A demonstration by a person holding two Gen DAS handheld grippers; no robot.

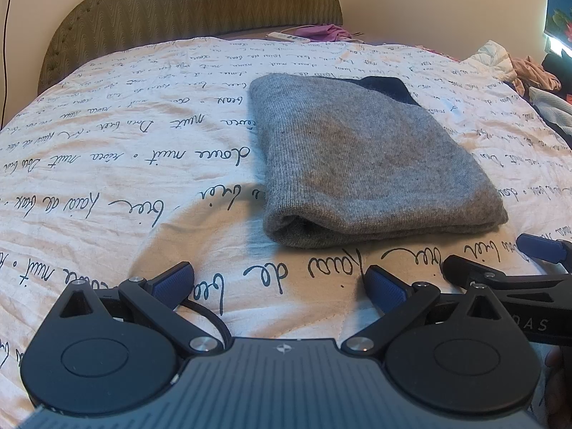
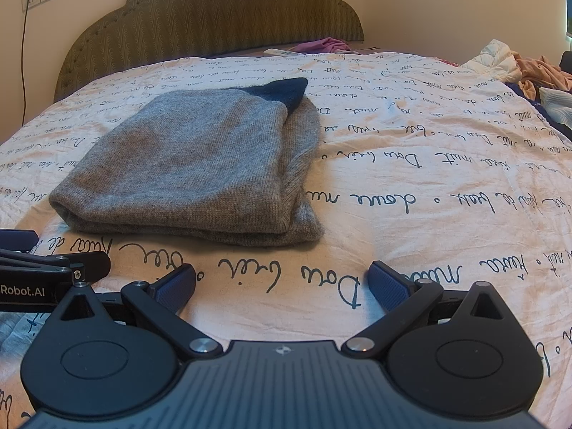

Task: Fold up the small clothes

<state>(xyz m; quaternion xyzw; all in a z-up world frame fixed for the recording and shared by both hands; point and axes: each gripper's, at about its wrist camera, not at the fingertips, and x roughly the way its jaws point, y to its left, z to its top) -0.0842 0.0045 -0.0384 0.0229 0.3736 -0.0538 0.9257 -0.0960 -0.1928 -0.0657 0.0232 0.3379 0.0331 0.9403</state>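
Note:
A grey knitted garment (image 1: 368, 157) lies folded into a thick rectangle on the bed, with a dark navy part (image 1: 388, 87) showing at its far end. In the right wrist view the grey knitted garment (image 2: 200, 164) sits ahead and to the left, its navy part (image 2: 282, 93) at the back. My left gripper (image 1: 279, 284) is open just short of the garment's near fold, nothing between its fingers. My right gripper (image 2: 282, 282) is open too, over bare sheet, to the right of the garment's near edge. Each gripper shows at the edge of the other's view.
The bed has a white sheet (image 1: 107, 178) printed with black script and an olive padded headboard (image 2: 214, 10). A pile of loose clothes (image 2: 529, 71) lies at the far right. A purple cloth (image 1: 321, 32) and a white power strip (image 1: 289, 37) rest by the headboard.

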